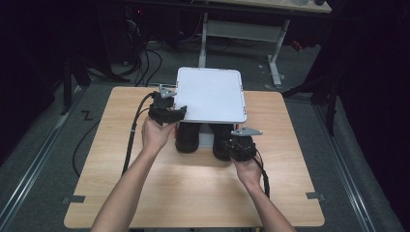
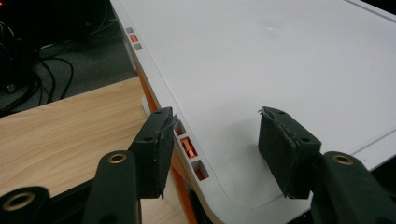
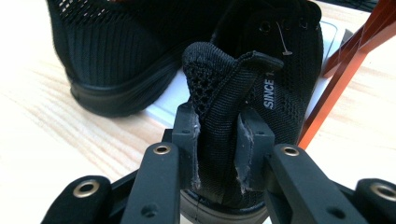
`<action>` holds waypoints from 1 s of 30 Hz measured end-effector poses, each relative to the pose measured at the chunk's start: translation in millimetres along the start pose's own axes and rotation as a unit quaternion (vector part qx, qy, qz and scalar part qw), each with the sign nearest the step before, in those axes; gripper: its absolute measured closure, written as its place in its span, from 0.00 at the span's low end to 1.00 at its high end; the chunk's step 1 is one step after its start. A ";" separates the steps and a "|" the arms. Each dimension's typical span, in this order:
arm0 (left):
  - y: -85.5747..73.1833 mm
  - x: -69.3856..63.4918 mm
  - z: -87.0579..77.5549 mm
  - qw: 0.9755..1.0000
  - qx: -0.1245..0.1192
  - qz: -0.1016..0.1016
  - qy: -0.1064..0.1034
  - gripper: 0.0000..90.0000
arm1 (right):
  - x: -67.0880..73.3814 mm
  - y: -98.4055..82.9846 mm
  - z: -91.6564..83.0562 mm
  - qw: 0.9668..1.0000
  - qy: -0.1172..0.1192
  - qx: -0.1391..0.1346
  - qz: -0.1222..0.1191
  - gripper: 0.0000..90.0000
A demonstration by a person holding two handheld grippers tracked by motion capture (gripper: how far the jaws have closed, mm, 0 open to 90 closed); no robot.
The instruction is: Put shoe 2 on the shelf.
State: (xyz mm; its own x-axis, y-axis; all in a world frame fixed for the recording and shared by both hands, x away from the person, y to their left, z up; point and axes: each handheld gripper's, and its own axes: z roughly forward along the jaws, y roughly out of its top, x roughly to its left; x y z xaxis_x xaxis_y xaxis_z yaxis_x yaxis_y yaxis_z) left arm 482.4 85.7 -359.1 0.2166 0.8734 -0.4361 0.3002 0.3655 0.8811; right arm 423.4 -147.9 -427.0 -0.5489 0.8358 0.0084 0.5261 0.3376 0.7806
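Nearest, in the right gripper view, the right gripper [image 3: 219, 140] is seen clenched on the heel of a black mesh shoe [image 3: 261, 93]; the heel fabric is pinched & bunched up betw. both pads. No earlier motion is told here. A second black shoe [image 3: 121, 51] is seen just beside it, to its left in that view. Both are set on a pale wood table [image 3: 56, 121].

In the high view, the right gripper [image 1: 235, 144] is held at the near end of the right-hand shoe [image 1: 221, 142], w/ the other shoe [image 1: 186, 137] beside it. Both shoes are tucked partly under a white lid [image 1: 210, 94].

Farther off, the left gripper [image 1: 169, 108] is held at the lid's left near corner. In the left gripper view its jaws are seen part open, abt. halfway: the left pad [image 2: 156, 149] is beside the lid's edge by the orange slots [image 2: 187, 147], the right pad [image 2: 285, 149] over the white top [image 2: 261, 60]. Whether the pads press the lid cannot be told.
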 end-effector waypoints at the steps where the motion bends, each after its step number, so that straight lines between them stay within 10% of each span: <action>1: 0.2 0.1 -0.1 1.000 0.000 0.000 0.000 0.52 | -0.6 1.7 1.2 1.000 -0.001 0.001 0.002 0.81; 30: 0.9 2.3 -2.6 1.000 -0.002 -0.004 -0.002 0.55 | -4.7 17.2 33.9 0.999 -0.038 -0.007 -0.008 0.70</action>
State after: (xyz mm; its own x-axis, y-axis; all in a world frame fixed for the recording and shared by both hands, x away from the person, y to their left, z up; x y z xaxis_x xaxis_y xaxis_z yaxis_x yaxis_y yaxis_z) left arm 480.7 88.9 -358.8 0.2179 0.8689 -0.4445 0.2982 0.3744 0.8780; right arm 457.1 -131.4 -434.8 -0.5060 0.8610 -0.0521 0.5082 0.3464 0.7885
